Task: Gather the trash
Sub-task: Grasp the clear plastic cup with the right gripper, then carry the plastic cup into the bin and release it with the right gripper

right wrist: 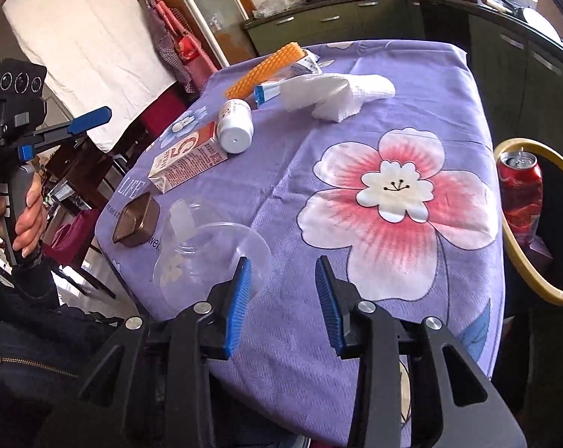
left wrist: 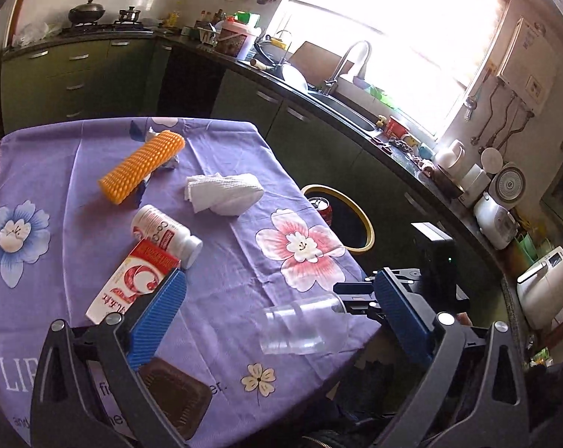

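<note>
Your right claw [right wrist: 283, 306] hovers with its fingers apart just beside the clear plastic cup [right wrist: 210, 250], which lies on its side at the near edge of the desk [right wrist: 412, 328]. Your left claw [left wrist: 281, 321] is spread wide and empty. You seem to be lining up on the cup; its clear wall is hard to read. Next, close on it gently, then carry it to the yellow-rimmed bin [right wrist: 520, 254], where a red can [right wrist: 522, 190] already sits.

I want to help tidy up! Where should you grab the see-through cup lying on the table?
Pinch the clear cup across its side wall, near the open rim. It lies on its side by the table's near edge, so come from above with open fingers.
</note>
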### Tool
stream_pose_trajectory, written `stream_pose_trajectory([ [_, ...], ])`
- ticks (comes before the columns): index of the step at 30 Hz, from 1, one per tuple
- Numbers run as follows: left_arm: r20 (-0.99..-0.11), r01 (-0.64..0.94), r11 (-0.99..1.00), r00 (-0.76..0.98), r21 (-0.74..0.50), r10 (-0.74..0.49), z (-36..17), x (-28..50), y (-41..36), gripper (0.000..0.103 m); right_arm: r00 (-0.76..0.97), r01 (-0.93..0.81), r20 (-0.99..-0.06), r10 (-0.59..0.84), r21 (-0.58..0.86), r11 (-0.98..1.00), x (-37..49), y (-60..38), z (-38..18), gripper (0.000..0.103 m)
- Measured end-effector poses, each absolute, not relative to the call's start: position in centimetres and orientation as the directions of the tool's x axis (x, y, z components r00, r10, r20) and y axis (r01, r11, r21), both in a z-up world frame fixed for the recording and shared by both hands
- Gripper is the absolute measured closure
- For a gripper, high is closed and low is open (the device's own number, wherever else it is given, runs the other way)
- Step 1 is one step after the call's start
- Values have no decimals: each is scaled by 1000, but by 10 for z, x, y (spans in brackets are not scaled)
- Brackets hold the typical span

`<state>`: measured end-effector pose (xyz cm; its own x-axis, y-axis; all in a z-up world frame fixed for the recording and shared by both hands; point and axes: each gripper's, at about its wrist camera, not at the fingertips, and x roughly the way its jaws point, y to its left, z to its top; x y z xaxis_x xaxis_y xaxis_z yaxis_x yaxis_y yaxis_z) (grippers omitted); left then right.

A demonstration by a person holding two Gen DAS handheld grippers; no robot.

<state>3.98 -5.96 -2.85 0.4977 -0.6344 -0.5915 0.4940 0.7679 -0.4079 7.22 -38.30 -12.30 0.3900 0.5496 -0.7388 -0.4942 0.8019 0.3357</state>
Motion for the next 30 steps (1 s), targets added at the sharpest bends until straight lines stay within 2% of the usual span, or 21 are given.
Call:
stream_pose_trajectory([
  [10, -610, 404, 795, 510, -452, -606, -49, 40, -31, 7, 331, -568, -725, 604, 358, 741, 86, -354, -137, 66],
  [12, -612, 400, 797, 511, -453, -604, -50, 41, -30, 7, 340, -577, -719, 606, 349, 738, 85, -349, -137, 90],
  [13, -613, 398, 798, 511, -453, -603, -50, 41, -31, 7, 350, -579, -717, 603, 340, 741, 84, -348, -136, 95],
  [20, -615, 397, 793, 501, -462, -609, -54, 43, -33, 7, 451, -541, -684, 573, 301, 785, 71, -364, -115, 97],
  [25, -621, 406, 796, 499, -450, -605, -56, 41, -38, 7, 586, -428, -637, 501, 282, 858, 59, -403, -89, 97],
  [27, -625, 409, 797, 497, -444, -603, -58, 42, -40, 7, 647, -333, -616, 449, 302, 893, 58, -433, -78, 97],
  [30, -624, 411, 788, 482, -459, -615, -61, 43, -42, 7, 734, -124, -613, 293, 304, 945, 59, -485, -69, 97],
])
